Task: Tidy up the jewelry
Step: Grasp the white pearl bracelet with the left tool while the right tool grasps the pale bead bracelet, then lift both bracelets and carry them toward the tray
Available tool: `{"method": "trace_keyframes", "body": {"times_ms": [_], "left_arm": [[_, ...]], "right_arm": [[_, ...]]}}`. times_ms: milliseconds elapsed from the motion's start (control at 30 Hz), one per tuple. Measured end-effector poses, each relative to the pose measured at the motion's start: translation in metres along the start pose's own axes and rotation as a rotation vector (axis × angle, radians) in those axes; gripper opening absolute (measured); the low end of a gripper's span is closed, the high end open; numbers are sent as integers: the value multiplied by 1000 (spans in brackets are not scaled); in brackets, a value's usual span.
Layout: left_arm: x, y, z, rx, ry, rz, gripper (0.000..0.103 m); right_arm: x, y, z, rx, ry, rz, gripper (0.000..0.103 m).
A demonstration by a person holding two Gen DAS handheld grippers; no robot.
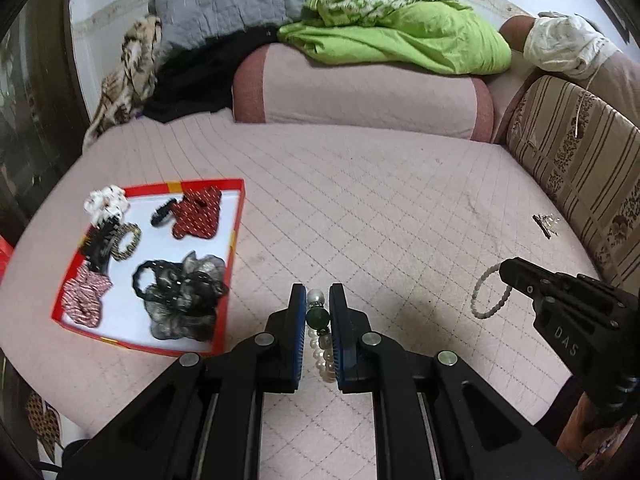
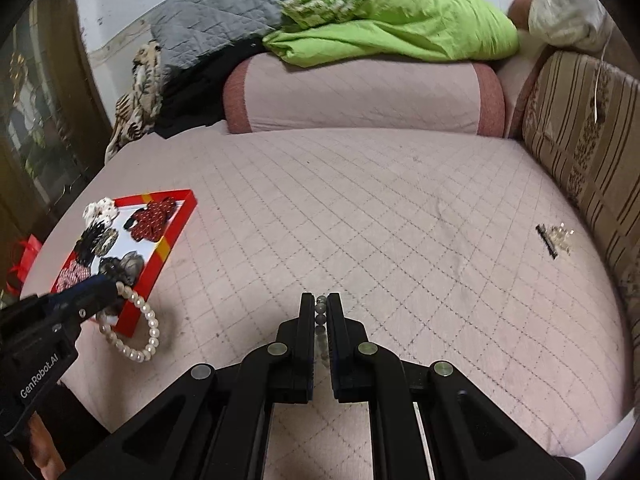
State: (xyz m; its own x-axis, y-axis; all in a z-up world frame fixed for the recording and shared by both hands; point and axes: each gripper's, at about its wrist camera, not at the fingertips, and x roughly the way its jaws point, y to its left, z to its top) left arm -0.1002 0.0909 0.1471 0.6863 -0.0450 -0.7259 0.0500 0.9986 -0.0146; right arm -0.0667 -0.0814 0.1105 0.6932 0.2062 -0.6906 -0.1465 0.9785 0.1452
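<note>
The left hand-held gripper [image 1: 318,308] tilts downward over the pink quilted bed [image 1: 360,200], its black fingers with blue pads pinching a bracelet of white pearls with one dark green bead [image 1: 319,330]; the loop of pearls hangs free below the tips in the right wrist view. Just to its left lies a shallow red-rimmed box with a white floor [image 1: 236,232], holding fabric scrunchies and hair clips, among them a red dotted scrunchie [image 1: 198,212] and a grey-black sheer scrunchie [image 1: 184,296].

The right hand-held gripper [image 2: 320,308] also slants downward, beside the left one and apart from it, its fingers pressed together on a thin bracelet of small pale grey-green beads [image 2: 320,314], whose loop dangles from the tips in the left wrist view.

Near the striped brown cushion [image 1: 568,160] at the bed's right edge lies a small black hair clip with clear beads [image 2: 554,240].
</note>
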Motion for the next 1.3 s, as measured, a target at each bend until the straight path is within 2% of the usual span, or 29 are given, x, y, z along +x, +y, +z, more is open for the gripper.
{"method": "trace_keyframes", "body": {"times_ms": [300,700,1300], "left_arm": [[-20,4,-3,-8,-24,35,11],[-24,9,-3,-2,-32,101,11],[-23,12,-2,1,-19,104,11]], "right_arm": [[-29,29,-4,-91,-63,-26,7],[-31,34,-7,-98,-61,-37,7],[-29,36,-9,-103,-55,-40,7]]}}
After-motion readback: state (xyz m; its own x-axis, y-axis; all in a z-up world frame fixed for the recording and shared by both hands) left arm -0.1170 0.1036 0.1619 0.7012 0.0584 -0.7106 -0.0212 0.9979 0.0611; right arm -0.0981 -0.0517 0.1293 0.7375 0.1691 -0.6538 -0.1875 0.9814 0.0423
